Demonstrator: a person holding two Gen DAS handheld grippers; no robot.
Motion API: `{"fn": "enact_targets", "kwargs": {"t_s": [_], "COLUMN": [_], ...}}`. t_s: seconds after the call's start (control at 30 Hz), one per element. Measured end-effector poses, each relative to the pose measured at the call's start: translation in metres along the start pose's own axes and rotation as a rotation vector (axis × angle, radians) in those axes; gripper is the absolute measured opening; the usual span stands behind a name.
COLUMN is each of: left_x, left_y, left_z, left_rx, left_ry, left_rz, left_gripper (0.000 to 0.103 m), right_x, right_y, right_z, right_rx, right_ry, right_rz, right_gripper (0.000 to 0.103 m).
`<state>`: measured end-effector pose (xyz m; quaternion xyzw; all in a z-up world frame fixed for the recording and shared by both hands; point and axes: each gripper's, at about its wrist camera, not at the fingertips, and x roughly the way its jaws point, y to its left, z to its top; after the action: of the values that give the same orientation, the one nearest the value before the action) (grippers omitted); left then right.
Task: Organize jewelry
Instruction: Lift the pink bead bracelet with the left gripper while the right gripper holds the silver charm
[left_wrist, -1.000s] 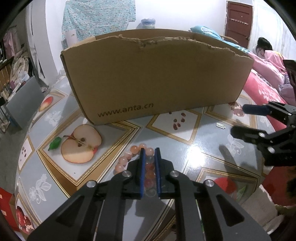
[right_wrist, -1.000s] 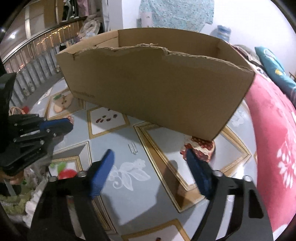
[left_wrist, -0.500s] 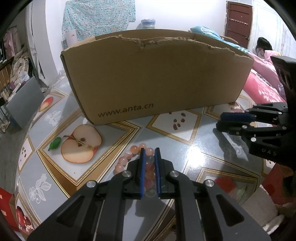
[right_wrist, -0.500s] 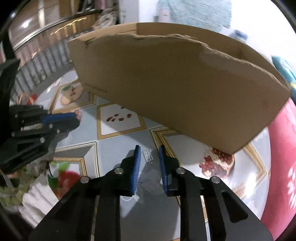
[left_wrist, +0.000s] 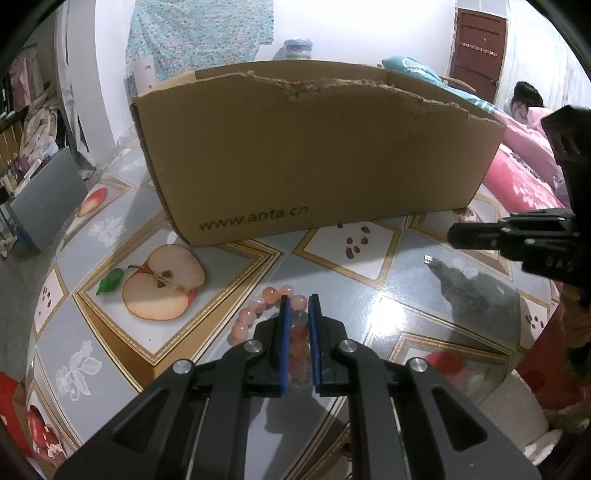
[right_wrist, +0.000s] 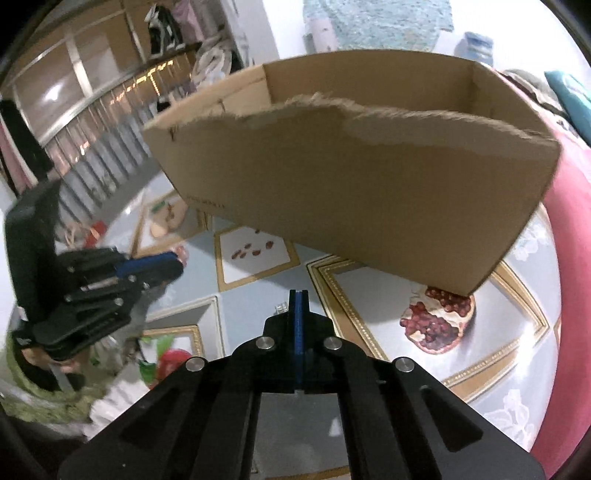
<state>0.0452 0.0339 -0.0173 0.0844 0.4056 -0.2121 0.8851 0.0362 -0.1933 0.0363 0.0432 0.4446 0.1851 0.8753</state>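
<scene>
- The left gripper (left_wrist: 298, 297) pinches the pink bead bracelet (left_wrist: 269, 310) lying on the table (left_wrist: 369, 258), near the cardboard box (left_wrist: 314, 155).
- The right gripper (right_wrist: 298, 293) has just closed completely; the small metal clip (right_wrist: 280, 307) lies just beside its tips, not between them.

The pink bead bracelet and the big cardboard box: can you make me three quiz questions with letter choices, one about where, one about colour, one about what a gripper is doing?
1. Where does the brown cardboard box stand?
A. Behind the pink bead bracelet on the fruit-patterned table
B. On the floor
C. Upside down over the bracelet

2. What colour are the pads on the left gripper fingers?
A. Red
B. Blue
C. Yellow

3. What is the right gripper doing?
A. Gaping wide
B. Carrying the box
C. Shut

Answers: 1 A, the box sits past the beads on the tabletop. 2 B, both pads show blue. 3 C, its pads meet; it has just been closing, and whether the small silver piece is caught is unclear.
</scene>
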Motion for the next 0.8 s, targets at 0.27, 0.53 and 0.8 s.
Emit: {"fn": "enact_targets", "kwargs": {"t_s": [0.27,0.53,0.8], "left_x": [-0.004,-0.003,-0.005], "left_y": [0.001,0.0,0.004], "left_z": [-0.001,-0.002,-0.004], "left_rx": [-0.012,-0.013,-0.03], "left_ry": [-0.005,-0.001,-0.012], "left_rz": [0.004,0.005,0.009], "left_gripper": [0.009,0.009,0.009], "right_x": [-0.001,0.026,0.016], "right_y": [0.017,0.034,0.024], "right_z": [0.001,-0.002,-0.005], "right_rx": [-0.083,-0.25,-0.189], "right_ry": [0.011,0.071,0.073], "right_rz": [-0.009,-0.073,-0.027], "right_gripper": [0.016,0.018,0.0]}}
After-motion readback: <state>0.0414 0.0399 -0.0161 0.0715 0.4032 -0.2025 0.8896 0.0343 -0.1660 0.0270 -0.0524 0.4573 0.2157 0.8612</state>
